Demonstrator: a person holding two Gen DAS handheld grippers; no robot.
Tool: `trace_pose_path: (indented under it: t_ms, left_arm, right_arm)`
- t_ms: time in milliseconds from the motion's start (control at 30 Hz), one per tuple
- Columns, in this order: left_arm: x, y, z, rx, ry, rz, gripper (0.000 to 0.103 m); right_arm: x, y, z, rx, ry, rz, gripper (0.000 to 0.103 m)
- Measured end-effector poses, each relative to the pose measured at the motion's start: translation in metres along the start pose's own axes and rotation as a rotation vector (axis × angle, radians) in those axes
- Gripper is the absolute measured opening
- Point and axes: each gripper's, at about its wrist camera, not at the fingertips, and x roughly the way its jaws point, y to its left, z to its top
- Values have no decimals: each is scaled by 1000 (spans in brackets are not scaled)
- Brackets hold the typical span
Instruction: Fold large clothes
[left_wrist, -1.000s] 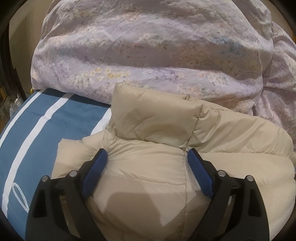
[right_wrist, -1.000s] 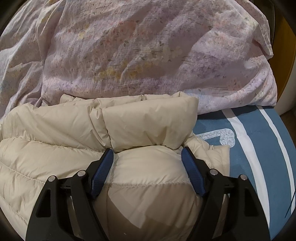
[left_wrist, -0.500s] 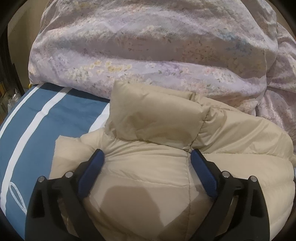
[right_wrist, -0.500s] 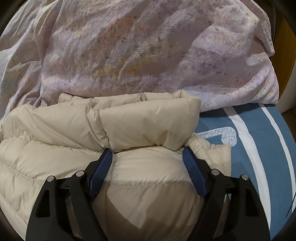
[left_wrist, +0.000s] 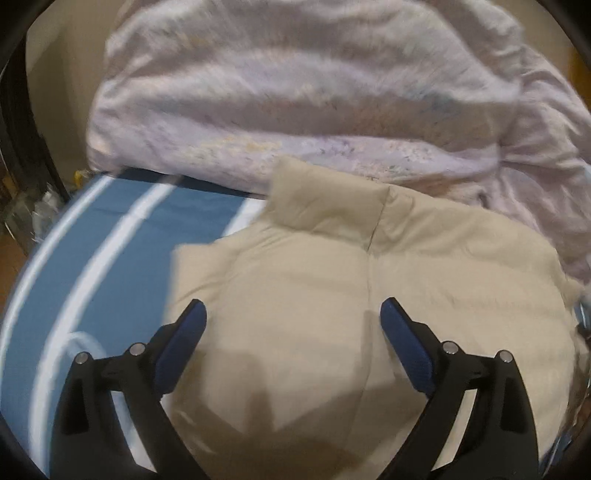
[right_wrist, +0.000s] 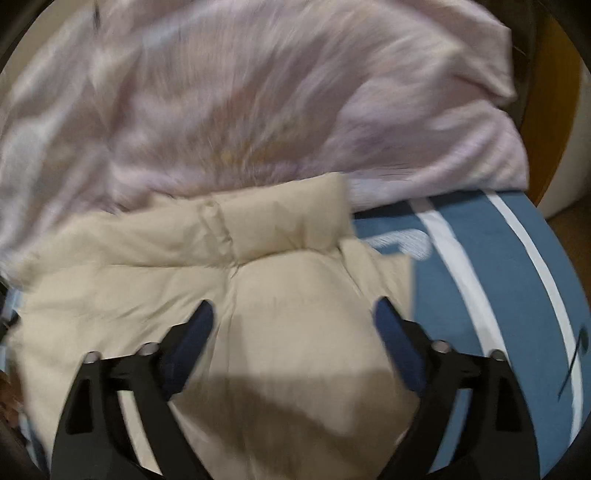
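A beige puffer jacket (left_wrist: 332, 295) lies folded on a blue bed cover with white stripes (left_wrist: 103, 240). Its collar end points toward the far side. My left gripper (left_wrist: 293, 317) is open and empty, held above the jacket's left part. In the right wrist view the same jacket (right_wrist: 295, 314) fills the middle, with its collar roll at the far edge. My right gripper (right_wrist: 293, 314) is open and empty, held above the jacket's right part. Both views are blurred by motion.
A bulky lilac floral duvet (left_wrist: 314, 103) is heaped right behind the jacket and also shows in the right wrist view (right_wrist: 240, 103). The blue cover (right_wrist: 498, 277) lies bare to the jacket's right. Dark clutter (left_wrist: 22, 206) sits past the bed's left edge.
Both grippers have pulled back and up from the jacket, so it looks smaller and farther. Their jaws stay open. The jacket itself has not moved.
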Motion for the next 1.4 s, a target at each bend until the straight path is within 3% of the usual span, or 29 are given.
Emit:
trace_pose_path:
  t_ms: [100,233,367,500,633,700,767,867,900,1033,1133,1233,1400]
  left_arm:
    - [-21,16,-16,-14,12,20,95]
    - [-37,46,-36,-118,62,-13,95]
    - [-45,59,-58,-180,94,-16,88]
    - [-52,70,-73,-240,115,-80,86]
    - [-47,72,-83,-296,156,-130,82]
    - [-48,73,-84,-308,149,-137,82]
    - [-50,74,-85,-329,145,-154,80]
    - [-50,75,-87,-374,143,-212,68]
    - [-50,75,-89,-390,146,-239,63]
    - [-49,72,-95,-432,161,-289,36]
    - [-51,71,-97,-438,153,-309,18]
    - [-62,76,-96,-449,129,-324,12]
    - [-86,96,-99,-421,100,-339,10]
  right_arm:
    - [-20,-16,-19,38,30,10,98]
    - [-37,-39,-42,92,61,-13,98]
    - [-49,-60,-59,182,93,23,98]
    - [-47,-73,-70,245,131,89,98]
    - [-35,-83,-83,310,181,161,87]
    - [-38,-83,-85,315,164,174,82]
    - [-39,-83,-87,320,167,207,70]
    - [-37,-85,-95,367,179,291,55]
    - [-36,-85,-97,378,181,306,45]
    - [-34,-88,-108,452,176,365,26]
    - [-40,-87,-110,465,163,398,19]
    - [-55,-83,-111,451,136,424,16]
    - [-77,-79,-119,437,124,483,14]
